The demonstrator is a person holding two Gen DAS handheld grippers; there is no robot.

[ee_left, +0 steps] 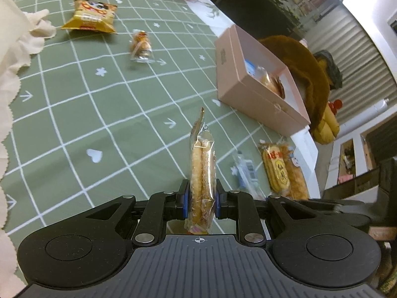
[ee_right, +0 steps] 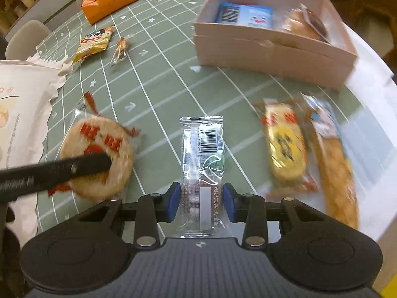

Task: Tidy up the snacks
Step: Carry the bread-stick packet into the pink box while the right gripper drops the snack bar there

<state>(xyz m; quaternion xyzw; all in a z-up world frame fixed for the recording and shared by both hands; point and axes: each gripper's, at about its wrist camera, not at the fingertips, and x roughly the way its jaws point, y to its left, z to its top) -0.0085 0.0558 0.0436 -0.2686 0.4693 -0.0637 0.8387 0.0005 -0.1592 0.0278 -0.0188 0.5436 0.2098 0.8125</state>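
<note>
Between our left tool (ee_left: 200, 200), clamped edge-on, we are holding a round rice cracker in clear wrap (ee_left: 201, 173) above the green checked desk (ee_left: 99, 114); the pink cardboard box (ee_left: 250, 92) is sitting well beyond. Through the right view, our right tool (ee_right: 200, 203) is standing open around a long clear-wrapped brown snack bar (ee_right: 202, 173) lying flat, pads just apart from it.
</note>
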